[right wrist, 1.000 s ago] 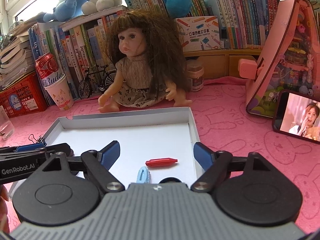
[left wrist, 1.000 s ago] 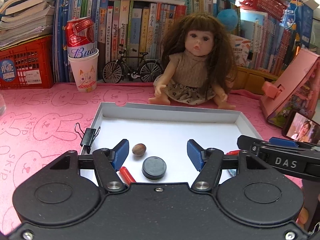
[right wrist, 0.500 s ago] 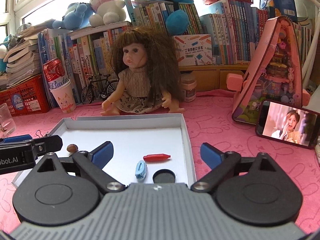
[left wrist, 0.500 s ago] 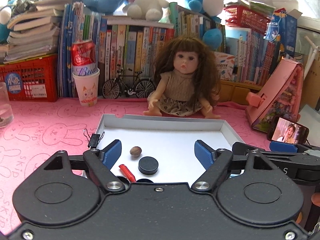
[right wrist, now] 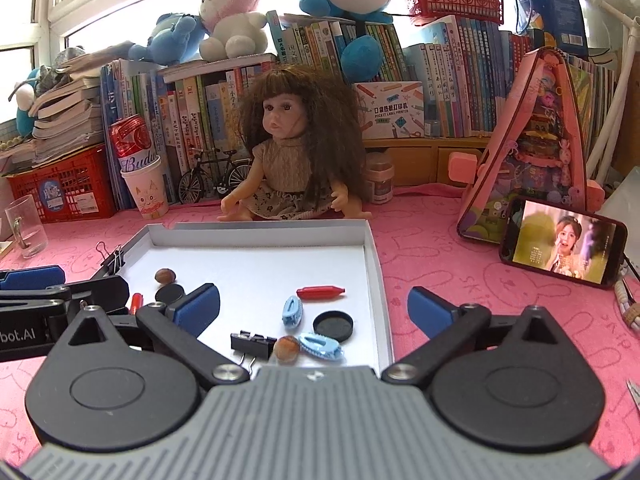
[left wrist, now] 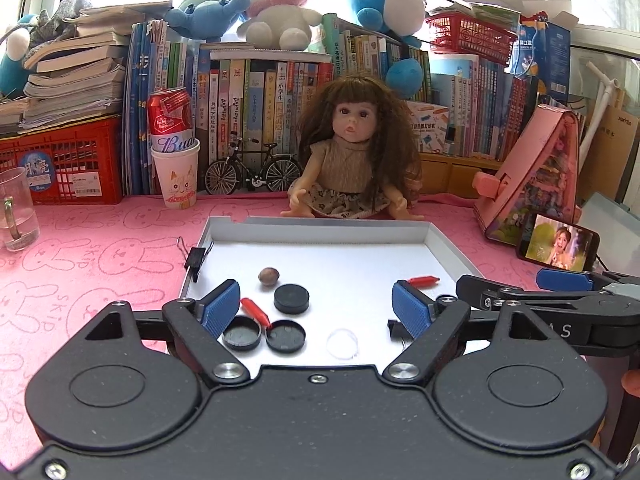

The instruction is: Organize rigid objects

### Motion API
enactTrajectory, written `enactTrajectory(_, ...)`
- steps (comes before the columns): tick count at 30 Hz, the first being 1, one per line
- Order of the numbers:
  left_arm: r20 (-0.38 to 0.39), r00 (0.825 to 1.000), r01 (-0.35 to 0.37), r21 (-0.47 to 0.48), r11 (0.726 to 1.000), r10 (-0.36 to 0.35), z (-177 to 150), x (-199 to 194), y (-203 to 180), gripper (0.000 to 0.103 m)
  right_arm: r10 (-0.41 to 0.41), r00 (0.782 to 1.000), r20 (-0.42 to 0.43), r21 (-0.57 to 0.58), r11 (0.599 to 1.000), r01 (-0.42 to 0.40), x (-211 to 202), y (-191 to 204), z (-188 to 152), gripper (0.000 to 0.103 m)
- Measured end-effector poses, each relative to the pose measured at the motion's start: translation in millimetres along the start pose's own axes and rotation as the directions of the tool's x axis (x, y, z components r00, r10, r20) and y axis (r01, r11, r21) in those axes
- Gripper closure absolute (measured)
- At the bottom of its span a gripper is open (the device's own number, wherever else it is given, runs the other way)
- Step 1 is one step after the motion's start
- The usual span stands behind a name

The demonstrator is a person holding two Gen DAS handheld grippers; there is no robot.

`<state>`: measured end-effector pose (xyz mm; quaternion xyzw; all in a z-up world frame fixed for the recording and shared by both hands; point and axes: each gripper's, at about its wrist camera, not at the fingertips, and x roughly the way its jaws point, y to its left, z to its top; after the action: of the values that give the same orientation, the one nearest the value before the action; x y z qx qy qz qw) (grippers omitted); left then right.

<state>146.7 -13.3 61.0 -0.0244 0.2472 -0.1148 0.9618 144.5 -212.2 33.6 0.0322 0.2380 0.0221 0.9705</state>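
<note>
A white shallow box (left wrist: 320, 226) (right wrist: 376, 264) lies on the pink mat and holds small items. In the left wrist view: a nut (left wrist: 268, 275), a black puck (left wrist: 291, 299), two black caps (left wrist: 242, 333), a red piece (left wrist: 255, 310), a clear ring (left wrist: 341, 343). In the right wrist view: a red piece (right wrist: 320, 292), two blue hair clips (right wrist: 291, 311), a black cap (right wrist: 333, 325), a binder clip (right wrist: 252, 345), a nut (right wrist: 287, 348). My left gripper (left wrist: 317, 307) and right gripper (right wrist: 314, 309) are open and empty above the box's near end.
A doll (left wrist: 354, 160) sits behind the box. A binder clip (left wrist: 196, 258) is on the box's left wall. A paper cup with a can (left wrist: 176, 168), a glass (left wrist: 16, 216), a red crate (left wrist: 60, 168), a phone (right wrist: 562, 242), a pink toy house (right wrist: 532, 152) and books stand around.
Both grippers have pulled back and risen from the box, so more of its items and the shelf above now show. Both stay open and empty.
</note>
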Motion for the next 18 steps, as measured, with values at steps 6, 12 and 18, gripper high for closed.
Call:
enactTrajectory(6, 0.006, 1.0, -0.006, 0.023, 1.0, 0.006, -11, -12, -2, 0.02, -0.012, 1.0, 0.0, -0.005, 1.0, 0.012, -9, 1, -13, 0.0)
enactTrajectory(12, 0.002, 1.0, -0.017, 0.026, 1.0, 0.017, -22, -18, -2, 0.02, -0.013, 1.0, -0.01, -0.013, 1.0, 0.013, -15, 0, -23, 0.0)
enactTrajectory(18, -0.007, 1.0, -0.03, 0.03, 0.999, 0.031, -30, -20, -1, 0.02, -0.02, 1.0, -0.016, -0.017, 1.0, 0.02, -18, -1, -32, 0.0)
